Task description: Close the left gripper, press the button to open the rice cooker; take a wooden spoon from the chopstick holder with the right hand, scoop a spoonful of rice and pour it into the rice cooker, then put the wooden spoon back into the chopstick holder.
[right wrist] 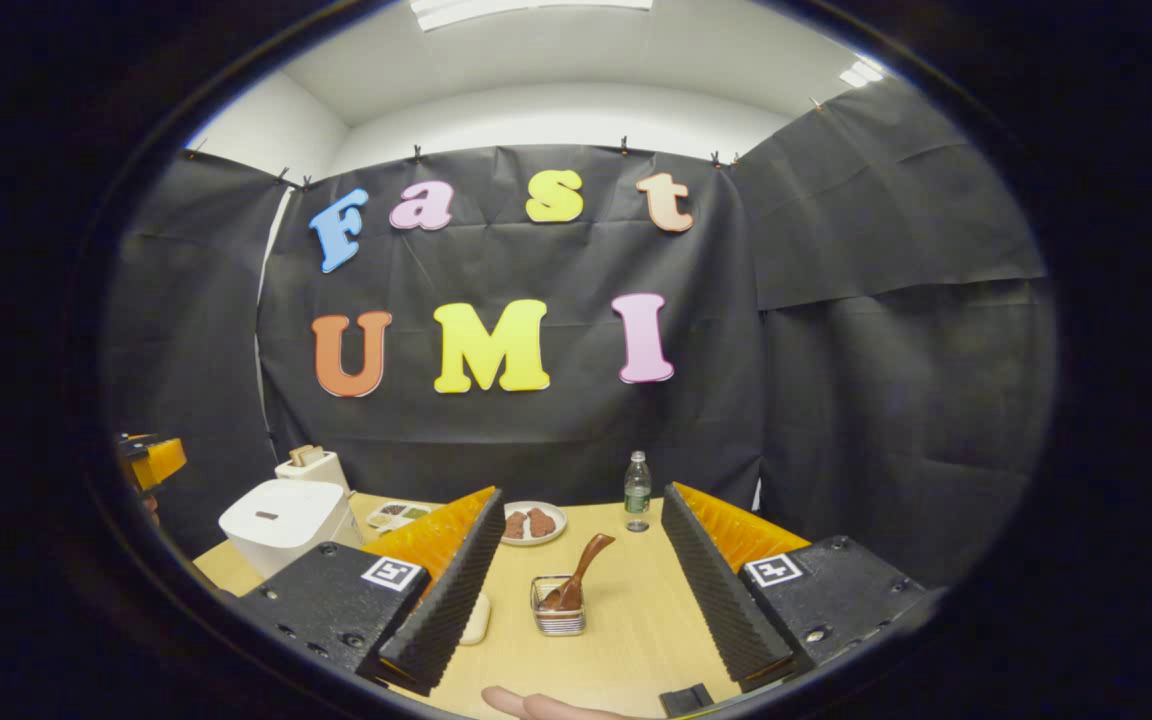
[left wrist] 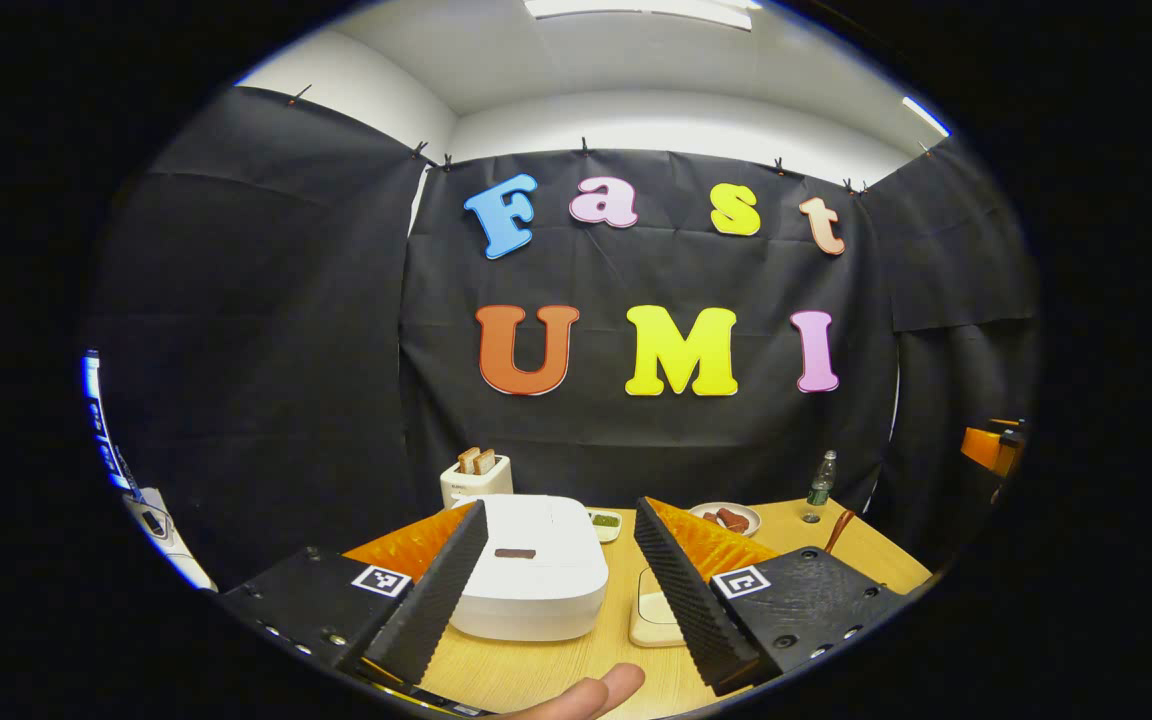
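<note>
- Cooker (left wrist: 534, 580) dead ahead between the left gripper's (left wrist: 558, 585) spread fingers, lid down, button unpressed.
- Left gripper released, empty, not yet clenched for the press.
- Spoon (right wrist: 576, 578) standing tilted in the holder (right wrist: 558, 610), between the right gripper's (right wrist: 584, 590) wide-open, empty fingers.
- Whole task left to do: press, scoop, pour, return.
- Rice container not made out.
- Bare table (right wrist: 636, 640) around the holder; plate (right wrist: 533, 523) and bottle (right wrist: 637, 491) farther off; toaster (left wrist: 476, 478) behind the cooker.

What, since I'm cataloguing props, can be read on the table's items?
No text is legible.
rice cooker: dark strip on the lid, too small to read.
bottle: label too small to read.
toaster: faint front mark, blurred.
</note>
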Tool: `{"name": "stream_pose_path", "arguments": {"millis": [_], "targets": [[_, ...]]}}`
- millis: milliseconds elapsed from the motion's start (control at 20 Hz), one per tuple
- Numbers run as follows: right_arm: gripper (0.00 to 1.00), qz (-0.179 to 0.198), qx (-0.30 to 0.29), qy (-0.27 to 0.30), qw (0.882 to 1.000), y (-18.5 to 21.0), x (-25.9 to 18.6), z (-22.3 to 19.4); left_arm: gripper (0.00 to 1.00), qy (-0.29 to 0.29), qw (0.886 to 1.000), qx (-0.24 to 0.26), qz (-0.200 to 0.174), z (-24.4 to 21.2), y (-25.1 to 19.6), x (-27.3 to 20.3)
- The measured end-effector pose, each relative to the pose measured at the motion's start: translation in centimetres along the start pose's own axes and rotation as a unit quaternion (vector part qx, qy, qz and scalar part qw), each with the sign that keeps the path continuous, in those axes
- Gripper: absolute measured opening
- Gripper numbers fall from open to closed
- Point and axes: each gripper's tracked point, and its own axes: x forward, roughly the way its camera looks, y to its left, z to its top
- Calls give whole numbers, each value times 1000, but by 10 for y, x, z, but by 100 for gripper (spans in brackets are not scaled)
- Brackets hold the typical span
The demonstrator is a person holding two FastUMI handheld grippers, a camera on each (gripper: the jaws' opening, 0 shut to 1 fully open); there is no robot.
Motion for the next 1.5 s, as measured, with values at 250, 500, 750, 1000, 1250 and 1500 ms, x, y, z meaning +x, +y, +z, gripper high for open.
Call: {"name": "stream_pose_path", "arguments": {"millis": [250,500,750,1000,1250,1500], "targets": [[100,0,6,-11,1000,-10,7,-6,94,6,1000,-1,6,-5,3,12],[98,27,18,-30,999,-7,20,-5,82,-3,1000,25,5,-8,6,38],[100,29,16,-38,999,-10,38,-12,46,44,998,28,-34,-41,-2,66],[98,26,14,-33,999,-25,69,-29,45,48,994,91,-22,-61,-4,104],[98,39,38,-2,998,-35,99,-60,14,78,994,71,16,-77,16,130],[100,54,50,-4,997,-45,113,-70,0,145,989,37,21,-110,30,154]]}}
